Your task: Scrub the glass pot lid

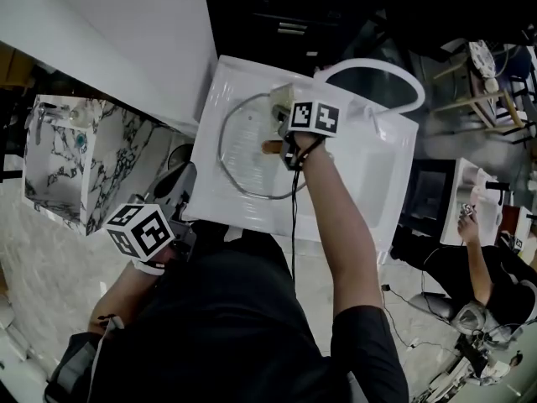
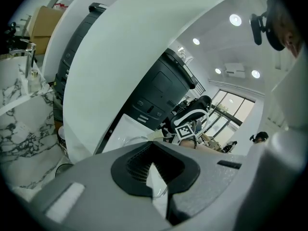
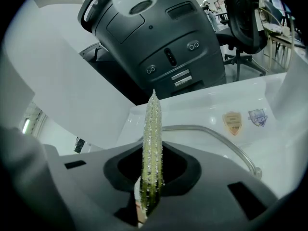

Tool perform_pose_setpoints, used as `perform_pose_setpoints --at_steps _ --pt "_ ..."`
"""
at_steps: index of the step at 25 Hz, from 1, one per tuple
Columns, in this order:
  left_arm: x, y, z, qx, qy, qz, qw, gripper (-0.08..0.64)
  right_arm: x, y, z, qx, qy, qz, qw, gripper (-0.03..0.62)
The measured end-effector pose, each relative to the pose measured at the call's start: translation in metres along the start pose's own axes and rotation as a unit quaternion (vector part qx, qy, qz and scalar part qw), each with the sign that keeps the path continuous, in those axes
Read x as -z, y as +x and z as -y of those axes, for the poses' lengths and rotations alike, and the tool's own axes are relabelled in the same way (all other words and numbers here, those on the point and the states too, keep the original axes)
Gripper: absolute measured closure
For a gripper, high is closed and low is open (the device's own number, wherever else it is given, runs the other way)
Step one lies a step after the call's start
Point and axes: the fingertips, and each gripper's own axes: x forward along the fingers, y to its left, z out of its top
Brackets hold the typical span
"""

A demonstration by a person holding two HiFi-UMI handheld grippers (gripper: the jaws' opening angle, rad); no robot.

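Presently a sponge is being clenched by the right gripper directly over the flat lid, while the left gripper is being held well aside, parted and empty.

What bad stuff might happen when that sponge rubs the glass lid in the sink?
1. The glass lid lies loose in the sink. The left gripper is down by the person's side and isn't steadying the lid, so hard rubbing might make it slide or spin.
2. The right gripper pinches the sponge only near its bottom edge, so the sponge might fold over or slip out.
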Motion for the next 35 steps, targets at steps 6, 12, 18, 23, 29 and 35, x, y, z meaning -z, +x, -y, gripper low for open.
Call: perform_pose_setpoints --at_steps 6,12,18,23,29,35 --pt "0.008 0.016 0.017 0.012 0.013 -0.018 0.9997 0.56 0.006 -0.017 0.03 -0.001 0.034 0.017 0.999 0.526" --pt "0.015 0.026 0.032 0.018 0.023 -0.031 0.9991 0.56 0.009 -0.037 0.061 0.007 0.05 0.028 0.998 0.526" --pt "0.018 0.034 0.046 0.022 0.033 -0.038 0.9985 0.56 0.012 -0.057 0.093 0.022 0.062 0.035 0.997 0.526" --pt "0.019 0.04 0.056 0.027 0.04 -0.042 0.998 0.56 0.019 -0.07 0.116 0.036 0.067 0.038 0.996 0.526" --pt "0.015 0.043 0.065 0.032 0.047 -0.039 0.9976 0.56 0.016 -0.092 0.132 0.078 -0.022 0.052 0.995 0.526" --pt "0.015 0.035 0.059 0.024 0.037 -0.032 0.9985 0.56 -0.008 -0.095 0.095 0.094 -0.343 0.05 0.933 0.526"
